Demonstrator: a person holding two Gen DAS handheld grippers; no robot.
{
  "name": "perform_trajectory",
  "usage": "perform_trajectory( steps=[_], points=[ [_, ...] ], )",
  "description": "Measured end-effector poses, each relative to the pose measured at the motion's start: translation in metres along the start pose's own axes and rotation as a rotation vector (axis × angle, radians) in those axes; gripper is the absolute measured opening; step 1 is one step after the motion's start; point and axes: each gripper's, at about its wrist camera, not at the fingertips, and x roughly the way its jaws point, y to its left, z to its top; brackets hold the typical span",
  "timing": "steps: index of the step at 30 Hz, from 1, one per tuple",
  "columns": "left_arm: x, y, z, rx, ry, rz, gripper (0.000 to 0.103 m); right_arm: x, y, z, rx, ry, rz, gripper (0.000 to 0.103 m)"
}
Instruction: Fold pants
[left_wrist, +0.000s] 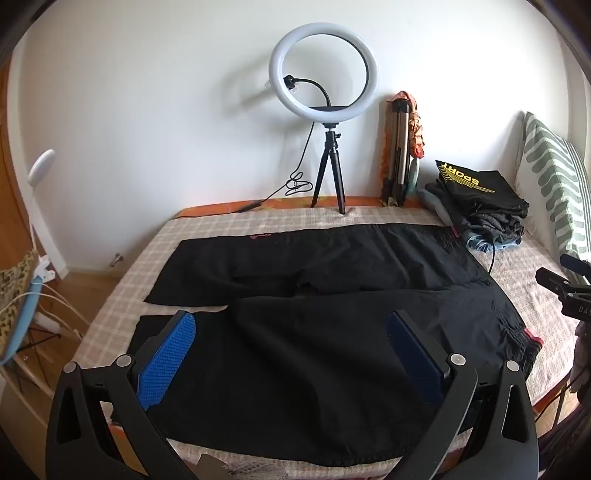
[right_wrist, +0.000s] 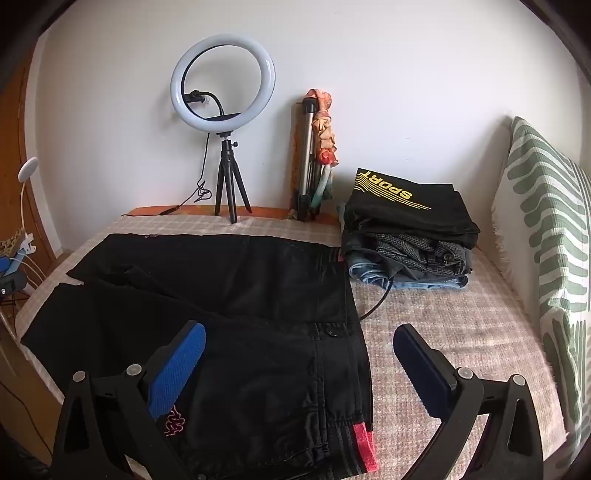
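Note:
Black pants (left_wrist: 314, 280) lie spread flat on the checked bed cover, legs to the left and waistband to the right. My left gripper (left_wrist: 291, 328) is open and empty above the near leg. In the right wrist view the pants (right_wrist: 236, 306) show a red-edged waistband (right_wrist: 364, 443) and a small red logo near the front. My right gripper (right_wrist: 299, 339) is open and empty above the waist end, its left finger over the fabric and its right finger over the bare cover.
A ring light on a tripod (left_wrist: 325, 92) stands at the wall. A folded tripod (left_wrist: 399, 147) leans beside it. A stack of folded clothes (right_wrist: 410, 229) sits at the back right, with a cable (right_wrist: 380, 295) running from it. A green-striped pillow (right_wrist: 550, 236) lies at the right.

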Motion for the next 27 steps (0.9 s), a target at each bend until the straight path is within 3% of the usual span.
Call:
perform_trajectory(
  steps=[17,27],
  points=[
    [0.003,-0.001,-0.012,-0.008,-0.007,-0.002,0.103,0.002,-0.005,-0.001,0.028,0.008,0.004,0.103],
    [0.005,0.007,-0.003,-0.013,0.0,0.001,0.103,0.003,-0.004,-0.002,0.026,0.011,0.004,0.103]
  ],
)
